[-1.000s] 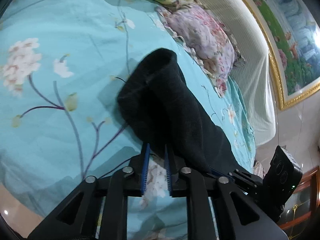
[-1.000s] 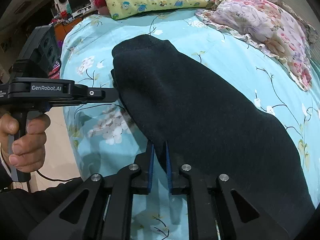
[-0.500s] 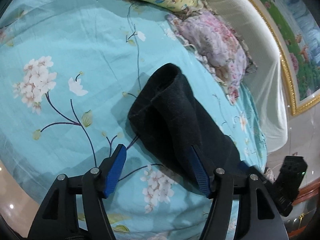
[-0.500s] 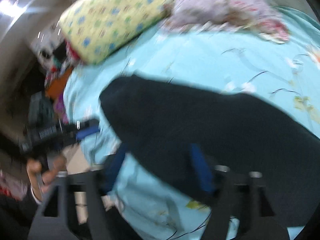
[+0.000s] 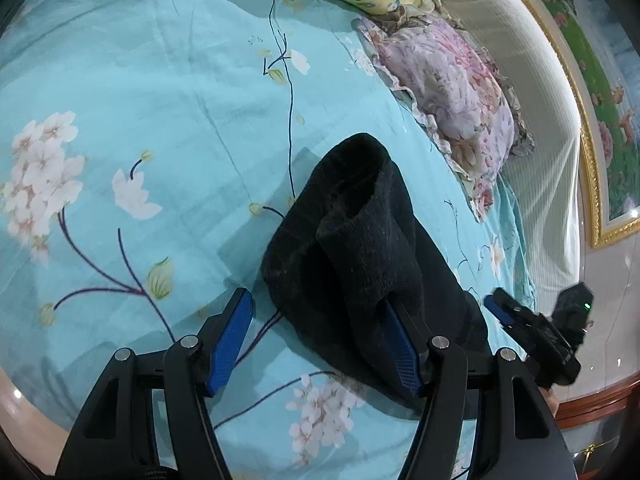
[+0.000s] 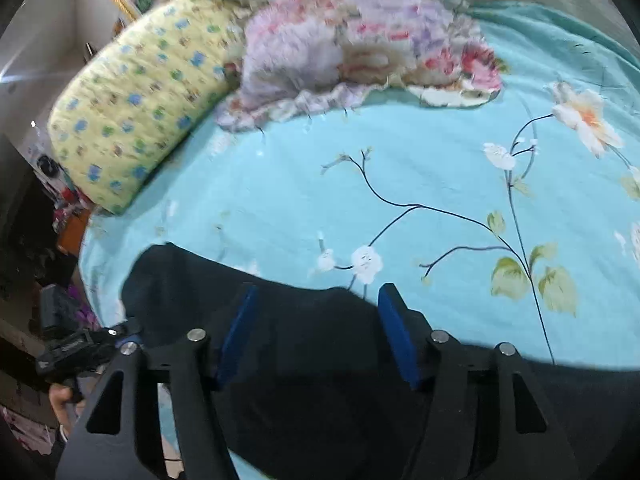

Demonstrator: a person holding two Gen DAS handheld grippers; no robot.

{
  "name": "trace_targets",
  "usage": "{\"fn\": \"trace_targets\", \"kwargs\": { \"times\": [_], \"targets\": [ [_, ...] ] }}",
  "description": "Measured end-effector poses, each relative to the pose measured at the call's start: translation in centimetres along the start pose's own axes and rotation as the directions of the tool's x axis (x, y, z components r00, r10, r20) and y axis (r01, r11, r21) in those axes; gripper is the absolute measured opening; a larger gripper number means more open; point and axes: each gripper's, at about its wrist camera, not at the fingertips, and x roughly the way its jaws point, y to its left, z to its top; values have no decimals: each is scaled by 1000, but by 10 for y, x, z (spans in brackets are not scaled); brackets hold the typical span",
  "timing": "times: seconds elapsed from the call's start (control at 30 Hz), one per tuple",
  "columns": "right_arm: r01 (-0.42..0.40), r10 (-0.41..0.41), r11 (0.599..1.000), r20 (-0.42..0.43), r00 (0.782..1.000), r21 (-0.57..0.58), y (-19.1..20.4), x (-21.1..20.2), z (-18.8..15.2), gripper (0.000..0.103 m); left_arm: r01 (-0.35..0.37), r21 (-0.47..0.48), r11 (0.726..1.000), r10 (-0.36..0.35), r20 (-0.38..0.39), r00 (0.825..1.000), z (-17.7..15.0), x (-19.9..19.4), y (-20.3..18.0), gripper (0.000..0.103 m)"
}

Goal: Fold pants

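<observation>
The black pants lie folded over on the turquoise flowered bedsheet, one layer on another. My left gripper is open and empty; its right finger lies against the fabric's near edge. The pants also show in the right wrist view, dark and flat below the fingers. My right gripper is open and empty just above the pants. It also shows in the left wrist view at the lower right.
A yellow patterned pillow and a pink floral pillow lie at the head of the bed. A padded headboard stands behind them. The bed's edge and floor are at the lower left.
Both grippers were shut on the pants' edge a second ago. Both have opened and let the fabric drop onto the bed. The right gripper has swung toward the pillows.
</observation>
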Motion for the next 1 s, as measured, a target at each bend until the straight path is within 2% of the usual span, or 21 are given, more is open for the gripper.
{"fn": "trace_targets", "kwargs": {
  "times": [0.2, 0.3, 0.37, 0.4, 0.47, 0.5, 0.53, 0.6, 0.77, 0.87, 1.0],
  "targets": [
    [53, -67, 994, -160, 985, -93, -7, 53, 5, 52, -26, 38, 999, 25, 14, 1000, -2, 6, -4, 65],
    [56, -85, 985, -175, 981, -161, -3, 59, 1, 50, -44, 54, 998, 43, 28, 999, -5, 9, -7, 65],
    [43, -80, 981, -193, 978, -190, 0, 57, -1, 34, -58, 65, 996, 56, 37, 998, -6, 12, -11, 65],
    [32, -73, 979, -200, 977, -201, 2, 55, -3, 30, -65, 73, 995, 62, 43, 997, -6, 14, -14, 65],
    [36, -84, 971, -197, 977, -235, 5, 52, -6, 20, -65, 91, 994, 60, 47, 997, -5, 16, -19, 51],
    [46, -95, 967, -188, 978, -252, 7, 50, -7, 19, -51, 100, 994, 48, 31, 998, -5, 20, -21, 32],
    [55, -104, 964, -179, 978, -260, 10, 47, -9, 17, -38, 100, 994, 36, 20, 999, -5, 22, -22, 23],
    [71, -117, 961, -159, 980, -267, 14, 43, -11, 15, -10, 107, 994, 5, 51, 999, -4, 16, -23, 19],
    [118, -142, 958, -77, 987, -260, 23, 25, -3, 13, 66, 205, 976, -101, 162, 982, 2, -16, -39, 17],
    [154, -169, 952, -37, 985, -264, 33, 24, 5, 12, 55, 245, 968, -107, 202, 974, 6, -26, -40, 16],
    [163, -175, 952, -26, 984, -260, 41, 33, 7, 12, 29, 245, 969, -77, 188, 979, 7, -20, -28, 16]
  ]
}}
